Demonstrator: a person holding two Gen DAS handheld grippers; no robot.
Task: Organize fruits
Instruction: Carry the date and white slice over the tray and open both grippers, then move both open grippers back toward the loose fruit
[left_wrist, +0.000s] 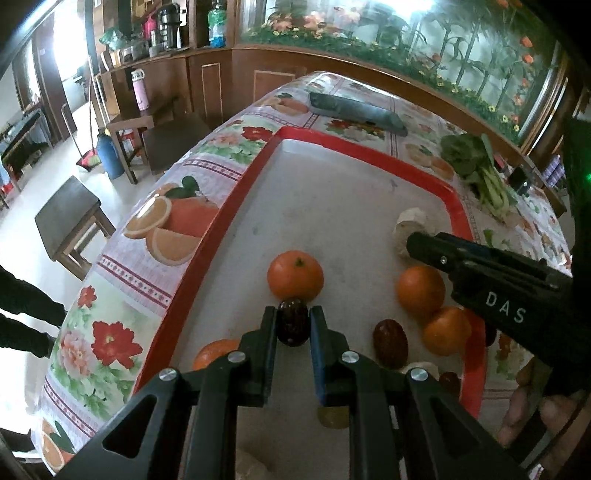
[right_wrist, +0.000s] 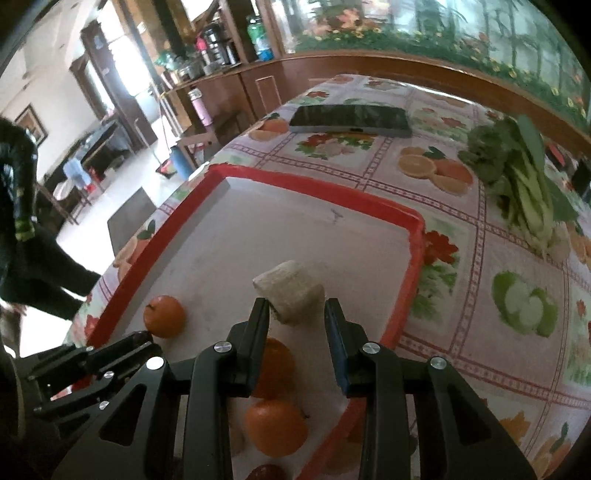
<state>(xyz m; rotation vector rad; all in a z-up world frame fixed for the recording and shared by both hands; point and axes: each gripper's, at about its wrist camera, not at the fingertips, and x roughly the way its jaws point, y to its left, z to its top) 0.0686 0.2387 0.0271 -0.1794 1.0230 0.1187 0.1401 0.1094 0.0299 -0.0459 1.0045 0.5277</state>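
Fruits on the red-rimmed tray (left_wrist: 236, 206), left wrist view first: left gripper (left_wrist: 293, 325) has its fingers clamped on a dark date (left_wrist: 291, 322), tips low over the tray floor. Tangerine (left_wrist: 295, 275) sits just past the tips, touching the date's far end. To the right of the claw: a second date (left_wrist: 390, 343) lying free, then two oranges (left_wrist: 421, 291) (left_wrist: 446, 335) close together by the tray's right rim. Another orange (left_wrist: 214, 352) is partly hidden behind the left finger. Right gripper (left_wrist: 413, 245) comes in from the right, its tip at a pale chunk (left_wrist: 410, 225).

Right wrist view: right gripper (right_wrist: 296, 308) fingers apart, straddling the pale chunk (right_wrist: 290, 291); can't tell whether either pad touches it. Tangerine (right_wrist: 164, 315) is left of the claw. Two oranges (right_wrist: 275, 363) (right_wrist: 276, 426) lie beneath the fingers, toward the camera. Tray rim (right_wrist: 417, 258) runs just right of the claw. Beyond it on the tablecloth: leafy greens (right_wrist: 524, 184) far right, phone (right_wrist: 349, 118) straight ahead.
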